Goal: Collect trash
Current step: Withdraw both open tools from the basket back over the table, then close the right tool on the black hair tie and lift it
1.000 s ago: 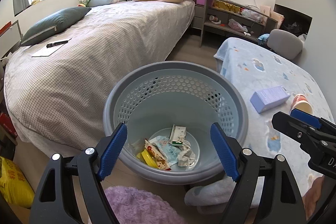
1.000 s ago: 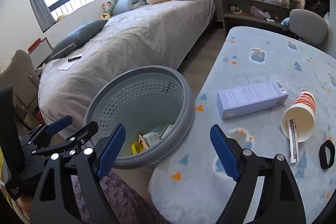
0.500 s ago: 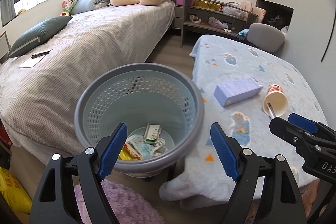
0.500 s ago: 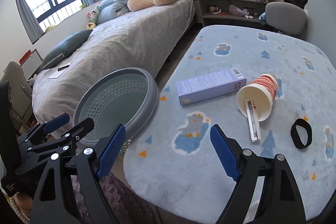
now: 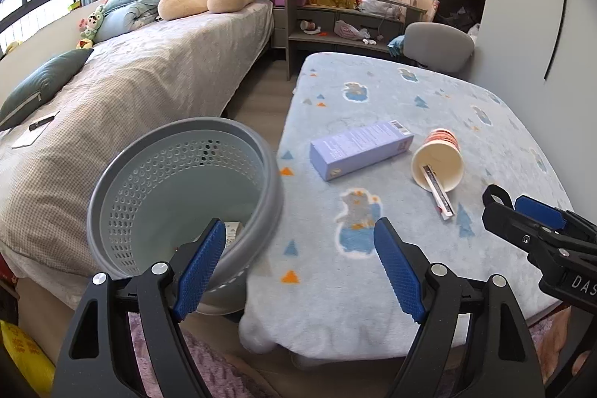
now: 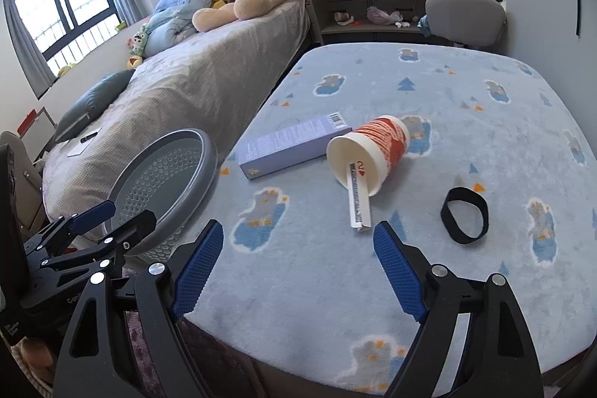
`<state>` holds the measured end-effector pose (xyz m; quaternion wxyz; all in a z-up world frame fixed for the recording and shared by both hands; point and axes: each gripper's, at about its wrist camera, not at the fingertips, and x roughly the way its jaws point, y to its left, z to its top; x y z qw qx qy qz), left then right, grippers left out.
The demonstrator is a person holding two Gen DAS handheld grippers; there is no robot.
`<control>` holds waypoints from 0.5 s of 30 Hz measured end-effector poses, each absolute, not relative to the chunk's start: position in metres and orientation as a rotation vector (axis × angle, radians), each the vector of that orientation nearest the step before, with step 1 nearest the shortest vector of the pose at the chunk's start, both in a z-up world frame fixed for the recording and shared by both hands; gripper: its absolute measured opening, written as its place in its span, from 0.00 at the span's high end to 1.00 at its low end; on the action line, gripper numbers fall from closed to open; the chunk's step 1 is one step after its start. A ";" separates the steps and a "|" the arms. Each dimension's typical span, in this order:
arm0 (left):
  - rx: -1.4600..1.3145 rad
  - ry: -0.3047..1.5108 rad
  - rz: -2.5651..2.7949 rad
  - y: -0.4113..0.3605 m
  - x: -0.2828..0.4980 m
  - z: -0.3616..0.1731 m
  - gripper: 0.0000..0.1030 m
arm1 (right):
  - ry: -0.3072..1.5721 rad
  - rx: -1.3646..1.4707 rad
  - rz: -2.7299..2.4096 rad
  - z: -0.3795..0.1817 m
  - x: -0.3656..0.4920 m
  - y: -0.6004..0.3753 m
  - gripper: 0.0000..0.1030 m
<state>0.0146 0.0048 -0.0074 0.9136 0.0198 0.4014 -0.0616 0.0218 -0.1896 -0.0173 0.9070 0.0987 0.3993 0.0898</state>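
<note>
Some wrappers already lie in the bin point(image 5: 179, 189) beside the desk's point(image 6: 466, 122) left edge. Left on the desk: 1 box point(image 6: 294, 144), 1 tipped cup point(image 6: 369, 148) with a strip point(image 6: 358, 200), 1 black band point(image 6: 464, 215). Left tongs point(image 5: 298, 267) and right tongs point(image 6: 298, 263) both hang released, empty.

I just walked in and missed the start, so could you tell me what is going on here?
A person is collecting trash with a gripper in each hand. Both the left gripper and the right gripper have open, empty jaws. On the table lie a purple box, a tipped paper cup with a wrapper sticking out, and a black band. The basket beside it already holds some trash.
</note>
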 end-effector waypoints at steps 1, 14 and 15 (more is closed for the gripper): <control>0.044 0.829 -0.130 0.001 0.014 -0.008 0.24 | 0.826 0.205 0.180 -0.018 0.021 -0.195 0.21; 0.072 0.875 -0.189 -0.050 0.028 -0.015 0.24 | 0.860 0.210 0.085 -0.032 0.026 -0.261 0.21; 0.076 0.875 -0.192 -0.054 0.030 -0.016 0.24 | 0.863 0.205 0.080 -0.033 0.028 -0.264 0.21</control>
